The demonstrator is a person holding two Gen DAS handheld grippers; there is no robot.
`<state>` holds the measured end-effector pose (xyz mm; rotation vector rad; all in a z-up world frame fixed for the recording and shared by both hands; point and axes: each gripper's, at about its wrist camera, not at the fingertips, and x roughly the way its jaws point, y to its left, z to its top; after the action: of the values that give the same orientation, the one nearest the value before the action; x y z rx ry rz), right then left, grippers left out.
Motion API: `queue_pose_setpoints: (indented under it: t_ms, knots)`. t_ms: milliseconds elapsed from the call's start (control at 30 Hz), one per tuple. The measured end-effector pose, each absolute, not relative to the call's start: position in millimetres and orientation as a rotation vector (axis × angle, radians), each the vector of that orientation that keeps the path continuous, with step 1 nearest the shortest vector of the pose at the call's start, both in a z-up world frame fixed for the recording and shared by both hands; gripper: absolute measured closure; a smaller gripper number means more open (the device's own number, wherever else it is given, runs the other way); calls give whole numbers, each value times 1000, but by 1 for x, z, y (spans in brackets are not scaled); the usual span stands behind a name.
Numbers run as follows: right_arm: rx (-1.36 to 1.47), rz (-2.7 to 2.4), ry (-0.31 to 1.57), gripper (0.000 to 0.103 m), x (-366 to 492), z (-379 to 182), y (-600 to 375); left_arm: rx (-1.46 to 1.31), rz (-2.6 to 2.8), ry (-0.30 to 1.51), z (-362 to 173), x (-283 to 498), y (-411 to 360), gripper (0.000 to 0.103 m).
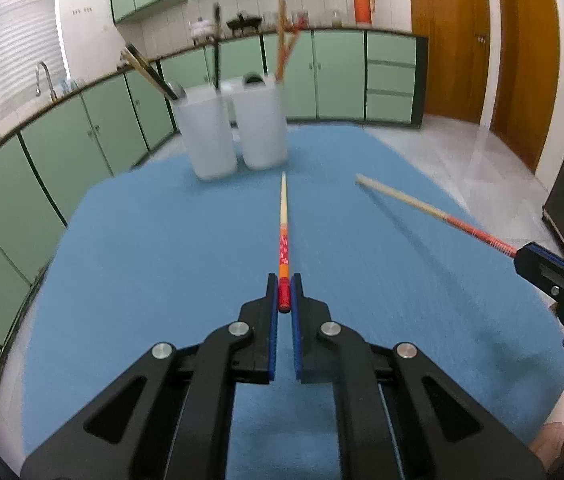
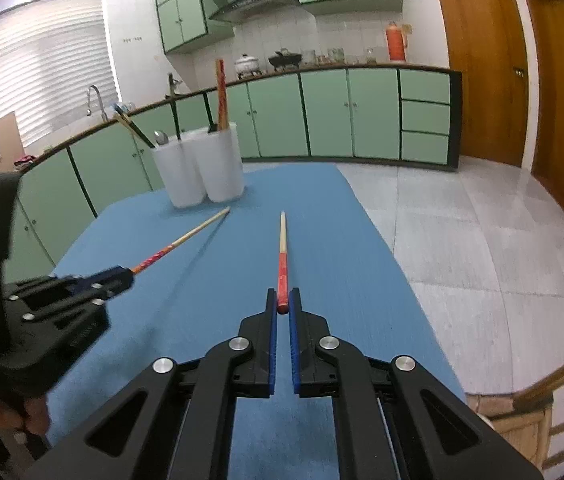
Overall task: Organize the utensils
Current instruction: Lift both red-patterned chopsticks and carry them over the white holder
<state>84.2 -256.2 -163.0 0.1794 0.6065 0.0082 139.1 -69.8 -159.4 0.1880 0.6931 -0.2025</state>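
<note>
My left gripper [image 1: 284, 280] is shut on the red end of a chopstick [image 1: 283, 220], which points forward above the blue mat toward two white holders [image 1: 238, 132]. My right gripper [image 2: 283, 296] is shut on the red end of a second chopstick [image 2: 282, 248], also held above the mat. Each gripper shows in the other view: the right one [image 1: 522, 258] with its chopstick [image 1: 422, 206], the left one [image 2: 122, 276] with its chopstick [image 2: 186, 238]. The holders [image 2: 202, 176] hold several chopsticks and a spoon.
The blue mat [image 1: 142, 260] covers the table. Green kitchen cabinets [image 2: 322, 116] run behind it, with a sink at the left. Tiled floor [image 2: 462, 240] and wooden doors lie to the right. A wooden chair [image 2: 542, 392] stands at the lower right.
</note>
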Motion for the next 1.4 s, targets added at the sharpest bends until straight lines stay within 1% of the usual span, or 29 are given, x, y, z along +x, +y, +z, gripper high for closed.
queue_pose_setpoints:
  t_ms: [333,533,700,867,1400]
  knots:
    - [179,77,496,97,99,-104,-255,81,-214,535,-81,138,-33,98]
    - [213,127,456,97,120,-64,-260,-2,-235,483,-42,151,-15,98]
    - [246,174,430,97,139,-33,-262,-52,-247,452,-20,158,-6,98]
    - [217,196,396,97,154,-8,-254,-87,-254,435,-5,168,7,98]
    - [173,235,265,97,212,56,-231,-125,-196,294,49,202,26,98]
